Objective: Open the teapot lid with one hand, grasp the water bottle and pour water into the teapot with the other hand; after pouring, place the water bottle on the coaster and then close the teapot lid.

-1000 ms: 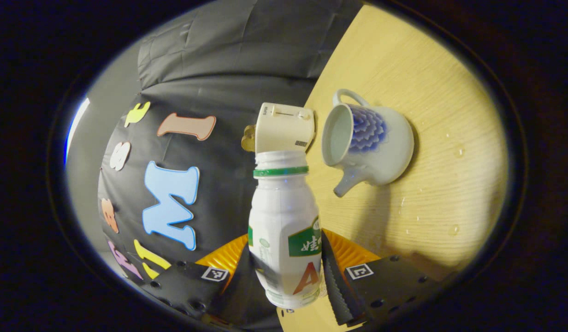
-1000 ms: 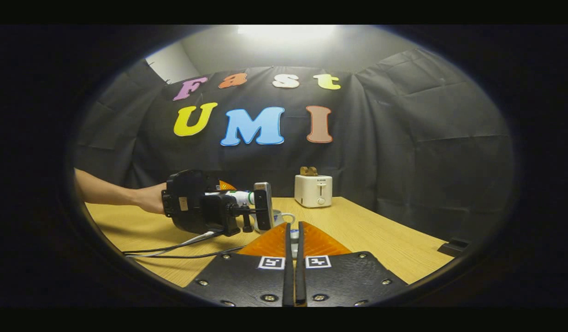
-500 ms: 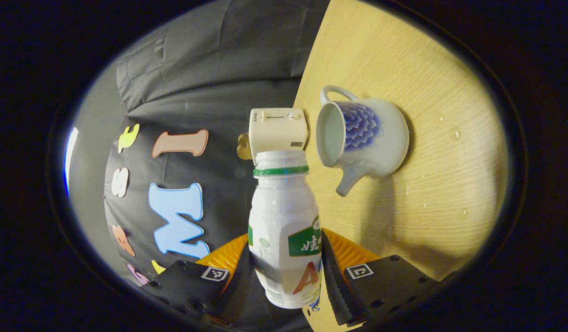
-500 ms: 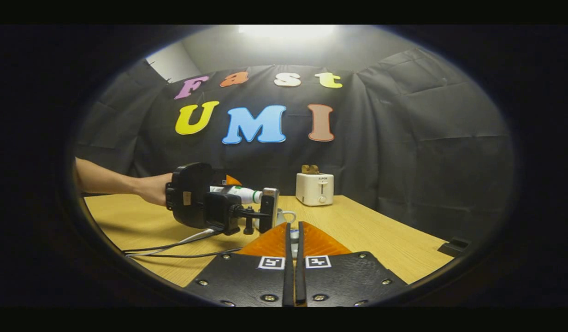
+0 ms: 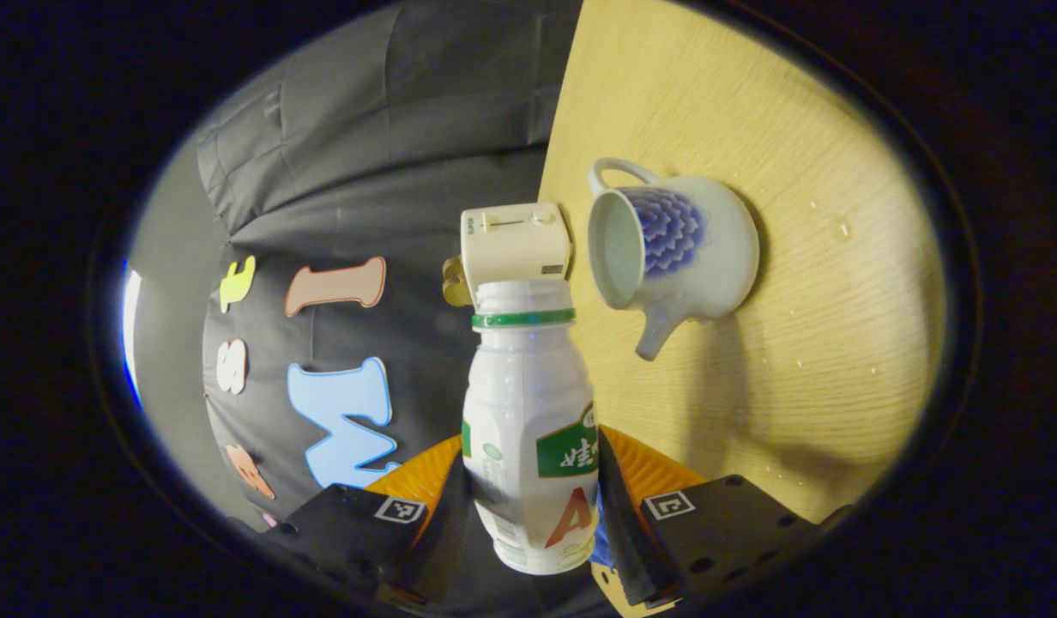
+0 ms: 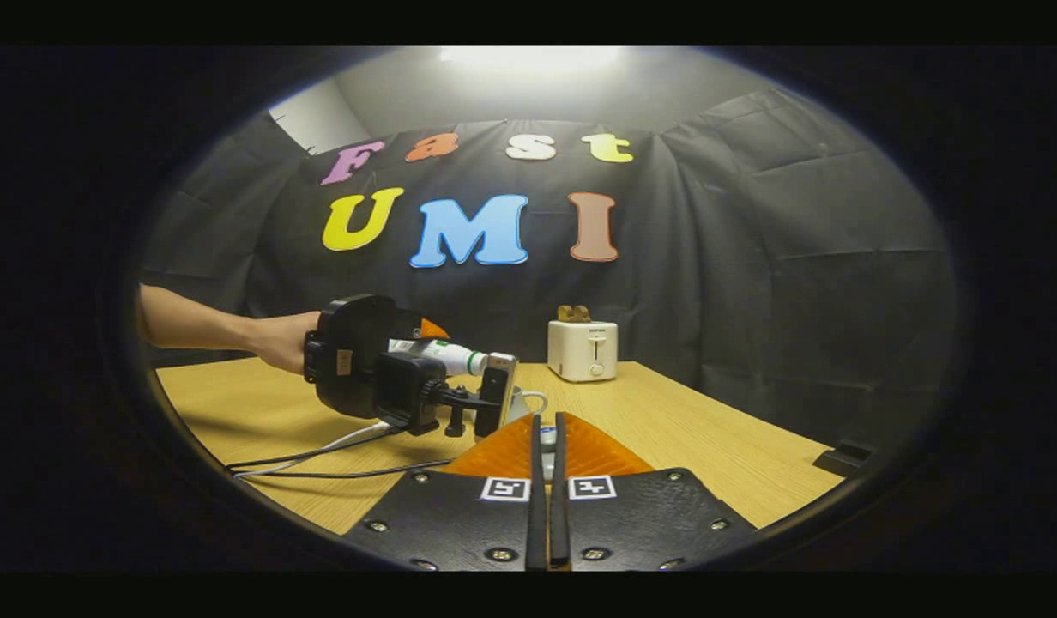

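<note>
- The left gripper point(image 5: 533, 506) has its fingers clamped on the lower body of the water bottle point(image 5: 528, 412), held tipped on its side with its uncapped mouth just short of the teapot point(image 5: 674, 249), a pouring pose.
- The teapot stands lidless, mouth open, near the surface's point(image 5: 820, 343) far edge by the toaster point(image 5: 516, 245); droplets dot the wood.
- The right gripper's point(image 6: 546, 489) fingers are closed, with something small and unclear between their tips, possibly the lid.

Dim booth, overhead light glare at top of right gripper view; fisheye warp at edges, both sharp.
</note>
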